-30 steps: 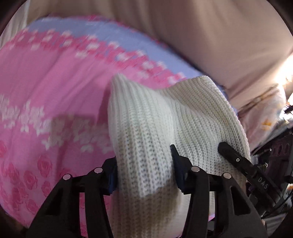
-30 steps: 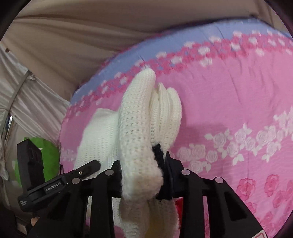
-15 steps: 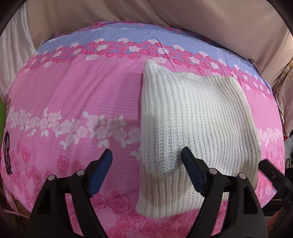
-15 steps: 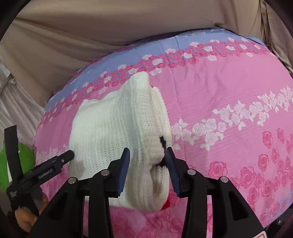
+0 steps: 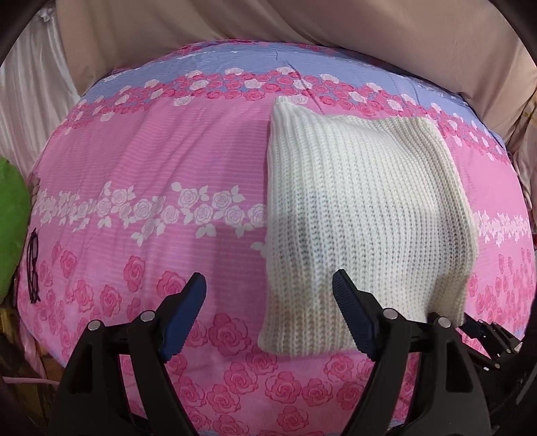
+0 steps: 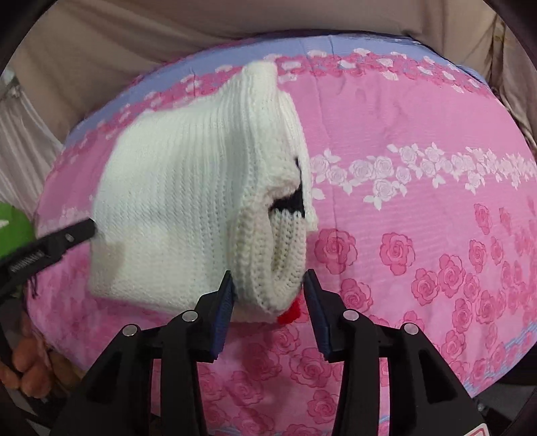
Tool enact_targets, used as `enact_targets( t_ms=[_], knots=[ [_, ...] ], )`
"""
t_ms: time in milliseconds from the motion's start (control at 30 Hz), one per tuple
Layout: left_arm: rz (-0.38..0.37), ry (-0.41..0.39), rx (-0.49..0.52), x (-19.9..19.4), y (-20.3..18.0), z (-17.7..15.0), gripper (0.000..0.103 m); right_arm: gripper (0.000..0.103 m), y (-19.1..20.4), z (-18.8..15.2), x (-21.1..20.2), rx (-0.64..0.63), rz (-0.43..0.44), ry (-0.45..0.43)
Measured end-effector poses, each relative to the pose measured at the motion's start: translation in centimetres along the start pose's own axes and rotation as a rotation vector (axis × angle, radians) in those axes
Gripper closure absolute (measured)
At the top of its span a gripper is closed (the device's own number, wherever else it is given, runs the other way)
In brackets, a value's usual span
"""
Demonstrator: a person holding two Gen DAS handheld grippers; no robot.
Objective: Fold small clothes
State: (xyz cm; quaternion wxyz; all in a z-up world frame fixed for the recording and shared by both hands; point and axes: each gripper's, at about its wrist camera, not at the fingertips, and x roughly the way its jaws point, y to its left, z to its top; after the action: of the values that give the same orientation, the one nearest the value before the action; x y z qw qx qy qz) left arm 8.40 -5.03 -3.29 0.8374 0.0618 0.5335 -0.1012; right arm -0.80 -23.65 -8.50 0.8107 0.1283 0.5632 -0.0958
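Observation:
A folded cream knitted garment (image 5: 362, 214) lies flat on the pink rose-print bed cover (image 5: 151, 174). In the right wrist view the garment (image 6: 188, 201) shows its thick folded edge with black and red knit details. My left gripper (image 5: 268, 308) is open and empty, just in front of the garment's near left corner. My right gripper (image 6: 268, 298) is open, its jaws on either side of the garment's rolled near edge without pinching it. The left gripper's finger (image 6: 60, 238) shows at the garment's left side in the right wrist view.
A beige sheet (image 5: 302, 23) hangs behind the bed. A green object (image 5: 11, 221) sits at the left edge, with a pair of dark glasses (image 5: 32, 268) on the cover beside it. Bare pink cover lies left and right of the garment.
Both grippers held the garment up one second ago. It has been laid down flat, both grippers have opened and let go, and both have drawn back toward the bed's near edge.

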Motion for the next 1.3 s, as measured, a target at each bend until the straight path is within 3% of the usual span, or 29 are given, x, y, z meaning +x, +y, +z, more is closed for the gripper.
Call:
enact_targets(
  t_ms=[100,233,367,633,1300],
  knots=[
    [0.020,-0.030,0.016,-1.0,-0.2,-0.9,0.028,0.062,-0.6,-0.1,-1.4,0.071,0.033,-0.024],
    [0.040,-0.074,0.002,-2.4,-0.6,-2.1,0.028,0.060,0.1,-0.3,-6.9,0.060,0.005,-0.169],
    [0.040,-0.135,-0.018,-3.9,-1.1,-3.3,0.021,0.041,0.6,-0.4,-9.7,0.072,-0.053,-0.256],
    [0.067,-0.190,0.016,-5.4,-2.6,-4.7,0.016,0.039,1.7,-1.7,-9.4,0.044,-0.081,-0.235],
    [0.094,-0.181,-0.004,-6.3,-2.4,-6.3,0.016,0.038,4.3,-3.8,-10.1,-0.013,-0.085,-0.255]
  ],
)
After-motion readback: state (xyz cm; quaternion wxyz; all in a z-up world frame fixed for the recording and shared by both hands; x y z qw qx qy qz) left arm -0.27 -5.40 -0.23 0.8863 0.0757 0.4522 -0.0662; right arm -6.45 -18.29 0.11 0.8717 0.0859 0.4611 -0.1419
